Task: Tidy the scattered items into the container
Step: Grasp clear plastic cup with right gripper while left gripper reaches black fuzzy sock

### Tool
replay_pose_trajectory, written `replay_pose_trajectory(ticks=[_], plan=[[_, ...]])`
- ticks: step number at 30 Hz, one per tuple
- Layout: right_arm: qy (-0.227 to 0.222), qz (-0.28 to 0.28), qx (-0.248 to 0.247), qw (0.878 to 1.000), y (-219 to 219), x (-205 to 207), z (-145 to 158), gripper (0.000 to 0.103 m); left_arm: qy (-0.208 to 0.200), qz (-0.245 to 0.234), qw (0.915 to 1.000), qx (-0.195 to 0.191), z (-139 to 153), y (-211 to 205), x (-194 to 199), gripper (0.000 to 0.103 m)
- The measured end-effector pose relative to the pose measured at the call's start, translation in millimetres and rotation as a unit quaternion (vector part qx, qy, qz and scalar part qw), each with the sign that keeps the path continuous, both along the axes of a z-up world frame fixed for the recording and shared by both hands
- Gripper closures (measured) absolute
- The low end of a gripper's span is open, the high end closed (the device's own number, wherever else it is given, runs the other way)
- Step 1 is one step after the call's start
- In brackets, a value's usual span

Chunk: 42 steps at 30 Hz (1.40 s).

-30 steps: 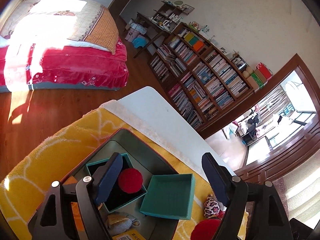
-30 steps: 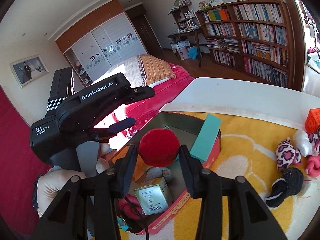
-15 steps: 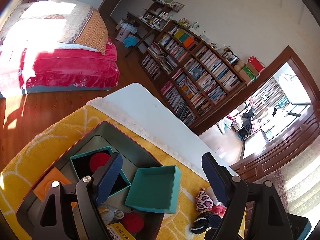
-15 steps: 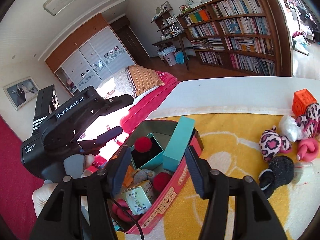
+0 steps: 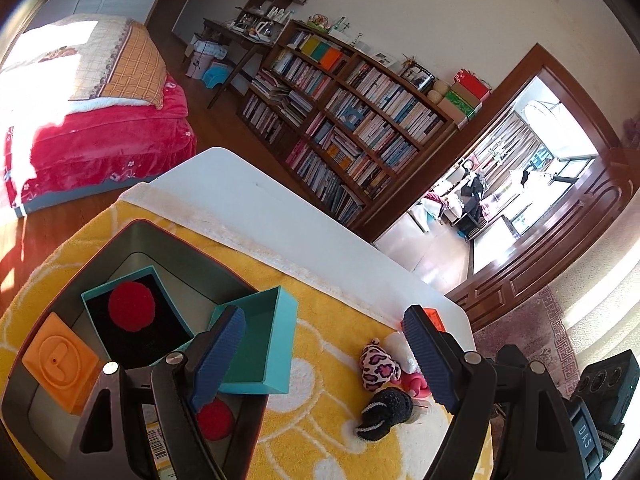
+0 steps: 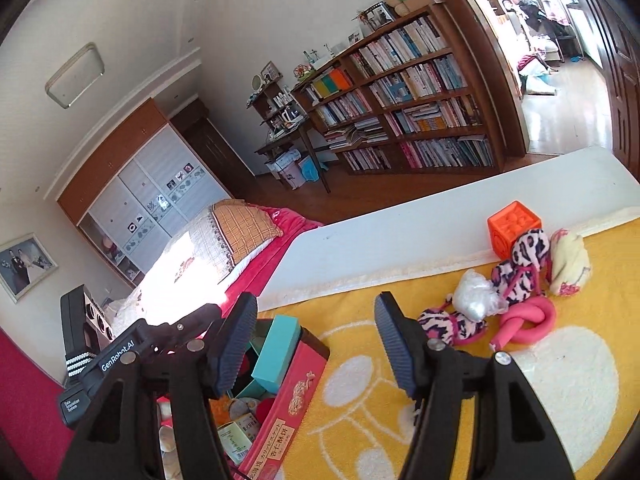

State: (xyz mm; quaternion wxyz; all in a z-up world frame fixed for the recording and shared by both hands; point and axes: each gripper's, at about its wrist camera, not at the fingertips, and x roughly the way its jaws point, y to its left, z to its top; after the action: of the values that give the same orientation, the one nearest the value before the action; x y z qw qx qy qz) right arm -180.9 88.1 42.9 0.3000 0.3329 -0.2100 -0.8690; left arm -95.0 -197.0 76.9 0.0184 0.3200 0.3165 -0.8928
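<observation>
The red-sided container holds a teal box with a red pom-pom, a tilted teal lid, an orange block and a second red pom-pom. My left gripper hangs open and empty over its right edge. My right gripper is opening with nothing between its fingers, just right of the container. Loose on the yellow towel lie an orange cube, leopard scrunchies, a pink knotted tube, a clear bag, a cream plush and a black band.
The yellow towel covers a white table whose far edge drops to a wooden floor. A red bed and a bookshelf stand beyond. The left gripper's body sits left of the container.
The red pom-pom held by my right gripper a second ago now lies in the container. That gripper has opened and swung right toward the loose items. My left gripper also shifted right.
</observation>
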Motion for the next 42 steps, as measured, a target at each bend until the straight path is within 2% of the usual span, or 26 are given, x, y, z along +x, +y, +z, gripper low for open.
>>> replay_pose_trajectory(ticks=[2, 4, 7, 13, 19, 22, 27, 31, 36, 42], plan=[[-0.004, -0.029, 0.009, 1.0, 13.1, -3.5, 3.0, 0.034, 0.0, -0.009, 1.0, -0.003, 0.6, 6.9, -1.1, 0.02], [-0.01, -0.07, 0.054, 0.996, 21.0, -7.1, 5.1, 0.028, -0.001, -0.019, 0.9998, -0.008, 1.4, 14.1, -2.6, 0.02], [-0.023, -0.11, 0.12, 0.986, 32.2, -15.3, 4.4, 0.027, -0.001, -0.038, 0.9991, -0.016, 2.2, 28.5, -4.5, 0.02], [-0.063, -0.118, 0.2, 0.971, 54.7, -28.4, -8.7, 0.027, -0.008, -0.097, 0.995, -0.024, -1.9, 64.8, -11.4, 0.02], [-0.081, -0.098, 0.235, 0.964, 68.6, -18.3, -22.2, 0.027, -0.025, -0.148, 0.9874, -0.049, -16.1, 103.6, -19.4, 0.02], [-0.087, -0.076, 0.245, 0.963, 67.2, -18.1, -29.5, 0.027, -0.045, -0.166, 0.9839, -0.049, -31.1, 117.2, -24.7, 0.02], [-0.112, -0.036, 0.252, 0.961, 61.3, -22.2, -51.1, 0.027, -0.056, -0.183, 0.9785, -0.077, -45.1, 132.9, -28.4, 0.02], [-0.147, -0.025, 0.215, 0.965, 70.3, -30.4, -67.9, 0.027, -0.071, -0.193, 0.975, -0.085, -57.6, 138.2, -33.6, 0.02], [-0.184, -0.02, 0.202, 0.962, 77.0, -37.4, -90.2, 0.027, -0.088, -0.194, 0.9758, -0.049, -68.8, 131.7, -37.8, 0.02], [-0.189, -0.01, 0.191, 0.963, 73.0, -35.8, -97.1, 0.027, -0.083, -0.175, 0.9802, -0.04, -63.7, 117.7, -37.4, 0.02]])
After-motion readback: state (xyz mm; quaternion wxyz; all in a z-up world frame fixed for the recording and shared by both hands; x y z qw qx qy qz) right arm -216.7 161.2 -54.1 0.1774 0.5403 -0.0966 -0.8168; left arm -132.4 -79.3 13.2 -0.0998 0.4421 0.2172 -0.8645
